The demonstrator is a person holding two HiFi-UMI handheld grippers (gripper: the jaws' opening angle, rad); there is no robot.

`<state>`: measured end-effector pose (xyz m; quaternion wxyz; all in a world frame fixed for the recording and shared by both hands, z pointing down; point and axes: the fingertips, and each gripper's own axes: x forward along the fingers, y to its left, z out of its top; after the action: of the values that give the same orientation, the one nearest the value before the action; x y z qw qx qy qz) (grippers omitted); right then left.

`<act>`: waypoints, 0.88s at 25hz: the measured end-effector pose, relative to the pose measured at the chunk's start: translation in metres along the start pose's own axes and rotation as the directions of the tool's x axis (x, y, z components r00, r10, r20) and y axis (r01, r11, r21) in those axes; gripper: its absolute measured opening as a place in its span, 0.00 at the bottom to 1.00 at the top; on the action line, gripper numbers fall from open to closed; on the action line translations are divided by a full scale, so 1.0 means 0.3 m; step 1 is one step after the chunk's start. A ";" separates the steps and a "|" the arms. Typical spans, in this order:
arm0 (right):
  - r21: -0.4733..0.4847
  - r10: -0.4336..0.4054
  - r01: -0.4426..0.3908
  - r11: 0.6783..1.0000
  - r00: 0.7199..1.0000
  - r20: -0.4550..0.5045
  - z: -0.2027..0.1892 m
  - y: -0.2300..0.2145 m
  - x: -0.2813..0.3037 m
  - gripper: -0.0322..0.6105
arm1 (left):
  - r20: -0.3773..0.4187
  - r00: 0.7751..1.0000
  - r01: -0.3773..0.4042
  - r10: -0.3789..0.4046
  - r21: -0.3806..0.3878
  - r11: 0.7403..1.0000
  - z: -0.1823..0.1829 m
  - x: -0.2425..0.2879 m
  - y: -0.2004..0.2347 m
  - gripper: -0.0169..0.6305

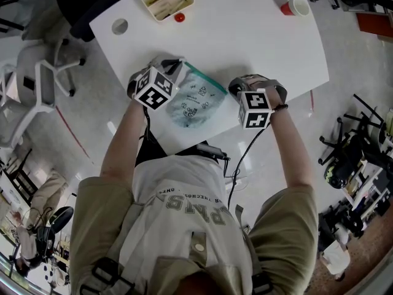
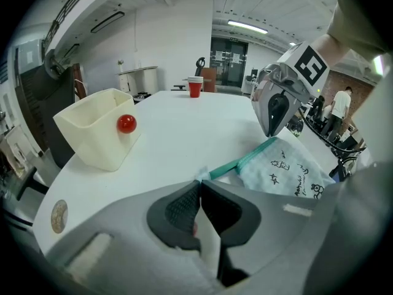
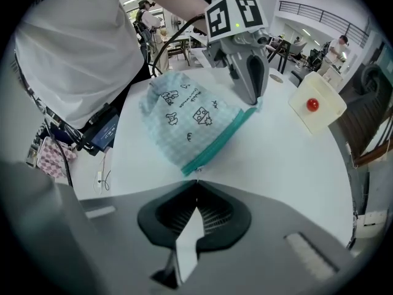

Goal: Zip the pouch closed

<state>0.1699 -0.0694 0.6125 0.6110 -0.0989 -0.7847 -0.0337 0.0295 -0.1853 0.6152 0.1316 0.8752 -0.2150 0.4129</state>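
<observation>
A pale blue checked pouch (image 1: 195, 105) with small drawings and a teal zipper edge (image 3: 218, 141) lies on the white table (image 1: 245, 42). My left gripper (image 1: 175, 65) is shut on the pale corner tab at one end of the zipper (image 2: 199, 176). My right gripper (image 1: 237, 91) points steeply down at the zipper's other end, shut on the small zipper pull (image 3: 194, 176). In each gripper view the other gripper stands at the far end of the teal strip: the right gripper (image 2: 274, 129) and the left gripper (image 3: 250, 97). The pouch (image 2: 287, 171) sags between them.
A cream tray (image 1: 167, 0) with a red ball (image 1: 179, 17) beside it stands at the table's far side, a red cup (image 1: 293, 7) at the far right. A round hole (image 1: 120, 26) is near the left edge. Chairs (image 1: 37, 82) stand left of the table.
</observation>
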 end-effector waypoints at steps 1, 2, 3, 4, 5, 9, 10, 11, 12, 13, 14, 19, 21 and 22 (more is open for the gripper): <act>0.007 0.001 -0.001 1.000 1.000 0.002 -0.001 0.000 0.001 0.05 | 0.001 1.000 -0.005 0.005 -0.006 1.000 -0.001 0.000 0.001 0.05; 0.007 -0.003 0.003 1.000 1.000 0.000 -0.004 -0.002 0.005 0.05 | 0.002 1.000 -0.009 0.009 -0.012 1.000 -0.002 -0.001 0.002 0.05; 0.001 -0.012 0.012 1.000 1.000 -0.007 -0.010 -0.004 0.011 0.05 | 0.003 1.000 -0.013 0.013 -0.014 1.000 -0.002 -0.001 0.001 0.05; -0.007 -0.020 0.020 1.000 1.000 -0.013 -0.015 -0.005 0.018 0.05 | 0.004 1.000 -0.015 0.015 -0.013 1.000 -0.002 -0.001 0.000 0.05; -0.013 -0.024 0.024 1.000 1.000 -0.016 -0.017 -0.006 0.021 0.05 | 0.003 1.000 -0.015 0.015 -0.010 1.000 -0.002 0.000 -0.002 0.05; -0.021 -0.027 0.027 0.999 0.999 -0.026 -0.026 -0.001 0.031 0.05 | -0.004 1.000 -0.017 0.017 0.005 1.000 0.002 0.001 -0.008 0.05; -0.020 -0.027 0.026 0.999 0.999 -0.021 -0.020 -0.002 0.029 0.05 | -0.007 1.000 -0.016 0.016 0.006 1.000 0.002 0.000 -0.008 0.06; -0.018 -0.025 0.024 1.000 1.000 -0.018 -0.014 -0.002 0.027 0.05 | -0.010 1.000 -0.014 0.014 0.003 1.000 0.002 -0.001 -0.008 0.06; -0.017 -0.019 0.019 1.000 1.000 -0.017 -0.012 -0.001 0.028 0.05 | -0.010 1.000 -0.011 0.011 -0.003 1.000 0.001 0.000 -0.007 0.06; -0.014 -0.010 0.010 1.000 1.000 -0.018 -0.012 0.002 0.032 0.05 | -0.010 1.000 -0.008 0.007 -0.010 1.000 -0.001 0.001 -0.006 0.06; -0.011 -0.004 0.003 1.000 1.000 -0.019 -0.012 0.004 0.036 0.06 | -0.009 1.000 -0.005 0.005 -0.017 1.000 -0.002 0.003 -0.004 0.06; -0.004 -0.011 0.011 1.000 1.000 -0.012 -0.007 0.002 0.035 0.06 | 0.003 1.000 -0.001 0.001 -0.039 0.999 0.000 -0.001 -0.002 0.06; 0.001 -0.019 0.019 1.000 1.000 -0.012 -0.009 0.002 0.032 0.06 | 0.009 1.000 0.003 -0.002 -0.051 0.999 0.001 0.000 -0.004 0.07; 0.003 -0.022 0.022 1.000 1.000 -0.010 -0.010 0.003 0.030 0.06 | 0.009 1.000 0.004 -0.003 -0.052 0.999 0.002 0.000 -0.005 0.07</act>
<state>0.1707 -0.0681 0.6220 0.6148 -0.0891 -0.7826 -0.0397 0.0307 -0.1842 0.6147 0.1540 0.8737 -0.2247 0.4030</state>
